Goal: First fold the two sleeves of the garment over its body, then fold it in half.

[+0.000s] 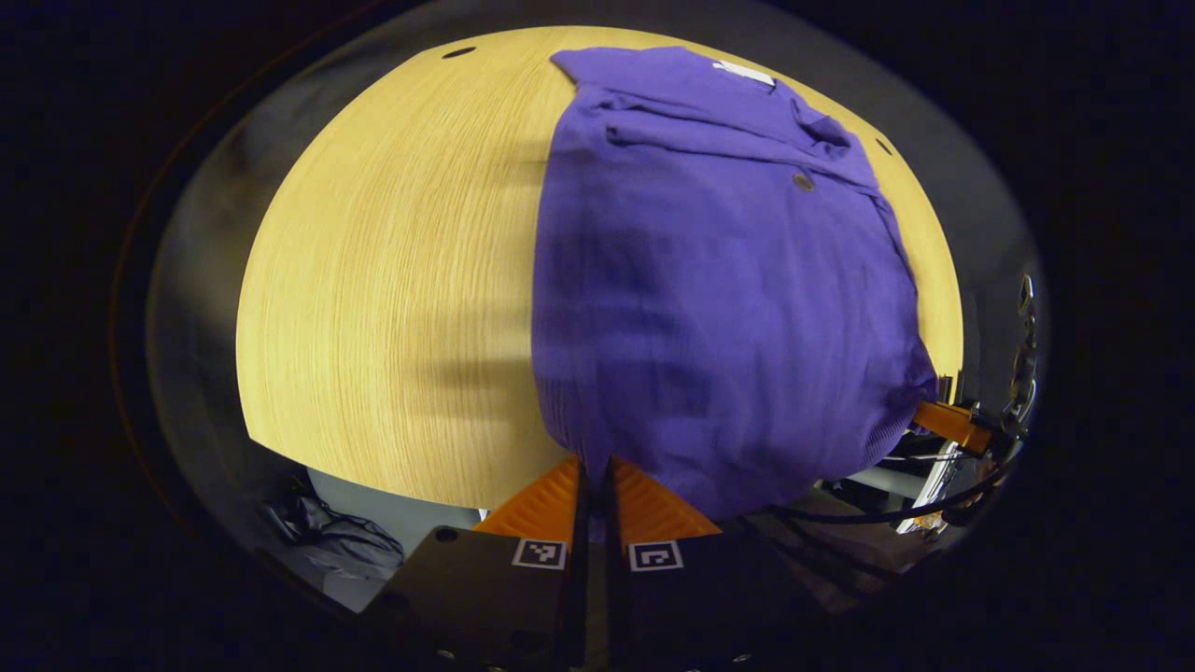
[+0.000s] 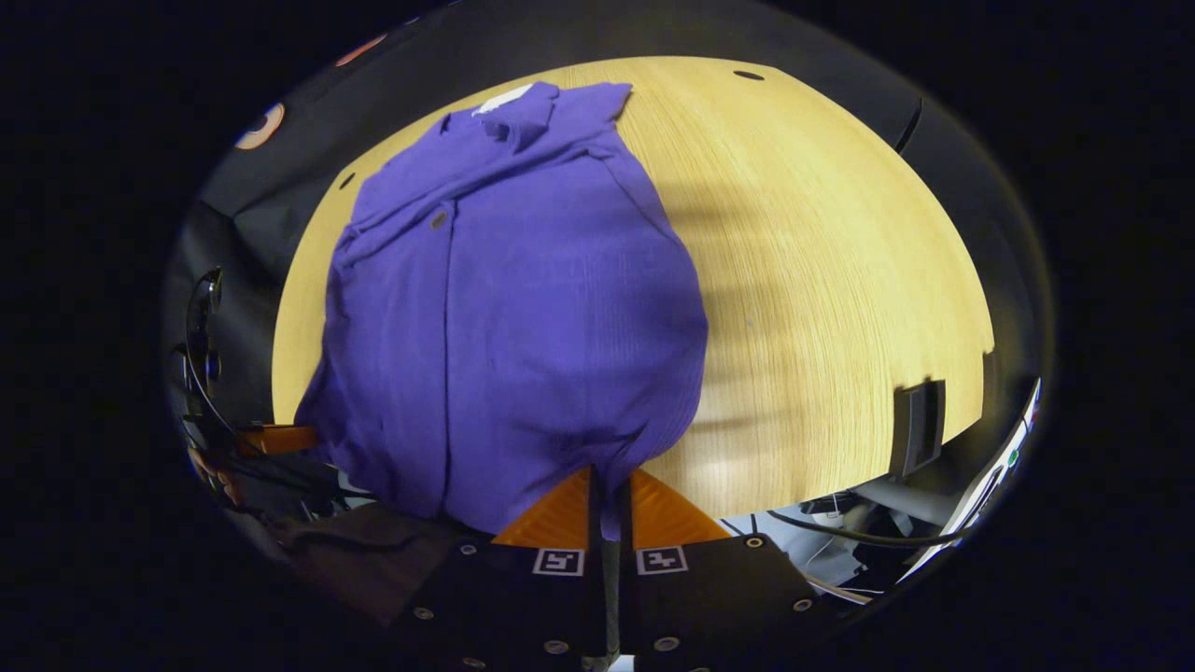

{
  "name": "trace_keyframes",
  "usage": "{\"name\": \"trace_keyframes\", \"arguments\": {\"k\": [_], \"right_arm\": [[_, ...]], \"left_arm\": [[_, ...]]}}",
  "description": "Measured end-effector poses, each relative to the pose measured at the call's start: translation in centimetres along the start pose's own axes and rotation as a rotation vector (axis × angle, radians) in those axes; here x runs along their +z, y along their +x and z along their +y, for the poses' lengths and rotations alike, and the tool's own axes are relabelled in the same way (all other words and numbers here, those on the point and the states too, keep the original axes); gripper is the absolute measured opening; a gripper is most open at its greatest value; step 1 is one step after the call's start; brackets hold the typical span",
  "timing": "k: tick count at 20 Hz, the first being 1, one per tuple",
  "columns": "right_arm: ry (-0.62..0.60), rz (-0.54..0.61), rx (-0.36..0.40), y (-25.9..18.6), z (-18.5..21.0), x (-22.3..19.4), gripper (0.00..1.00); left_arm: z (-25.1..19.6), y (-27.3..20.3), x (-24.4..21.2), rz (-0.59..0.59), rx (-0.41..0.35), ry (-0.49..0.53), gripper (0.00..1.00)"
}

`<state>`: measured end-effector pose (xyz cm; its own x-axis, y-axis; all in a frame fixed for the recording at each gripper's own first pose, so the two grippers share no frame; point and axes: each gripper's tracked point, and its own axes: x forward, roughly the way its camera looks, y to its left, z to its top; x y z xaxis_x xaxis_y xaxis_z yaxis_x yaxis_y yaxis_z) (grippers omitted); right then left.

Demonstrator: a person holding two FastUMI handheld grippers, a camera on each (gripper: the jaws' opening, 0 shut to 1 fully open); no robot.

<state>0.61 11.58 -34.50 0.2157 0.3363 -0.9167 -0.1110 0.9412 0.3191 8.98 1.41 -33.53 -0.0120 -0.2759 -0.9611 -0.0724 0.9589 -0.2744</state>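
Left gripper view: purple shirt (image 1: 719, 280) lies on the round wooden worktop (image 1: 392, 280), collar end far, hem end near and lifted off the near edge. Sleeves look already folded in across the body; a small button (image 1: 803, 181) shows near the collar and a white tag (image 1: 744, 72) at the neck. Left claw (image 1: 595, 485) is clenched on the hem corner, cloth pinched between both fingers. The other gripper (image 1: 948, 422) shows far right at the opposite hem corner, fabric bunched against it.

Right gripper view: same shirt (image 2: 523, 308), collar (image 2: 518, 117) far, hem near. Right claw (image 2: 610, 499) is clamped on its hem corner, a tuck of cloth running down between the fingers. The left gripper (image 2: 275, 437) shows at lower left by the other corner. A dark box (image 2: 918, 425) sits on the worktop (image 2: 840, 280) rim at right, well apart from the shirt.

Judgement: sleeve step looks done, half-fold is the step in hand. Fabric is a light, soft, ribbed knit, limp with no stiffness, so it will sag between the two grips and drape wherever it is let go. Hem corners are the right hold; keep them level and taut or the folded sleeves may slip out.
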Motion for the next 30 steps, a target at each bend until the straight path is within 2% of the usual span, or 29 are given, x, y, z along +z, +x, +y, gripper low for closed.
{"name": "trace_keyframes", "arguments": {"k": [9,13,17,22,30], "right_arm": [[-0.008,-0.126,0.037,-3.8,3.3,7.0,0.05],[0.015,-0.177,0.028,-5.1,4.1,9.9,0.06],[0.029,-0.218,-0.017,-6.6,4.3,12.2,0.06],[0.052,-0.289,-0.035,-8.5,5.6,17.3,0.05],[-0.005,-0.300,0.009,-8.5,5.6,25.3,0.06]], "left_arm": [[-0.3,-1.5,4.8,-0.047,-0.078,0.077,0.10],[0.2,-2.8,8.7,-0.096,-0.081,0.145,0.10],[0.3,-4.3,12.9,-0.141,-0.109,0.210,0.10],[0.4,-6.7,17.9,-0.219,-0.116,0.302,0.10],[1.1,-8.8,25.6,-0.252,-0.093,0.243,0.10]]}}
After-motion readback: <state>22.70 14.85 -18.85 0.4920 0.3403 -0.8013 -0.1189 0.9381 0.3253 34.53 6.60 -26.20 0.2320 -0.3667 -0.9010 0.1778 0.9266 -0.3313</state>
